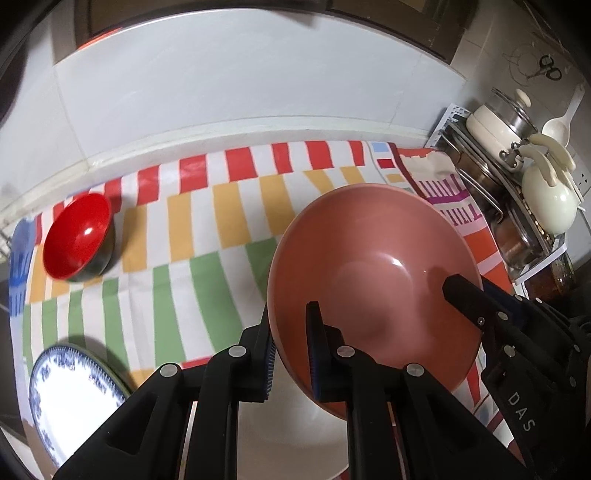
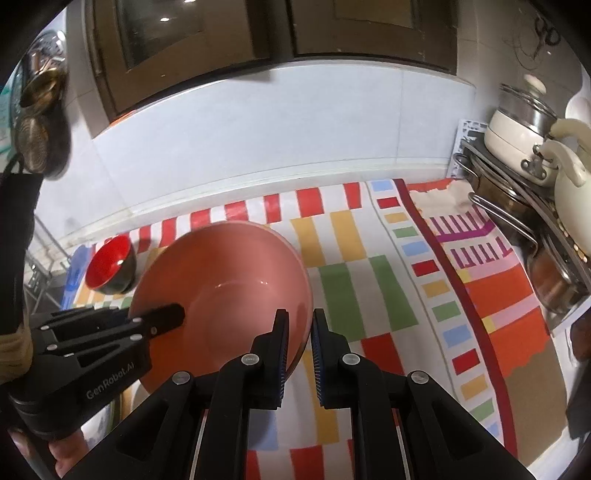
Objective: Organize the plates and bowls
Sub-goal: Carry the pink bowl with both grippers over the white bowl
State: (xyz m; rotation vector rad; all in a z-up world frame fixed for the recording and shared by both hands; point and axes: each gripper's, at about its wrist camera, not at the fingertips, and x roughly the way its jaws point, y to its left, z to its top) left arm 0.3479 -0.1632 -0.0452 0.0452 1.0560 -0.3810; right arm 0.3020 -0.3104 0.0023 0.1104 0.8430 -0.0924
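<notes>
A large pink bowl [image 1: 369,266] hangs tilted above the striped cloth, held by both grippers. My left gripper [image 1: 291,354] is shut on its near rim, one pad inside and one outside. My right gripper [image 1: 465,295] clamps the opposite rim. In the right wrist view the pink bowl [image 2: 229,280] sits left of centre, with my right gripper [image 2: 300,343] shut on its edge and the left gripper [image 2: 166,317] reaching in from the left. A small red bowl [image 1: 77,236] with a dark outside stands on the cloth at the far left. A blue-patterned plate [image 1: 66,398] lies at the lower left.
A pale plate [image 1: 288,443] shows under my left gripper. The striped cloth [image 2: 369,295] covers the counter up to a white tiled wall. A metal rack [image 2: 517,221] with pots and a cream kettle [image 1: 550,206] crowds the right side. Dark cabinets [image 2: 280,33] hang above.
</notes>
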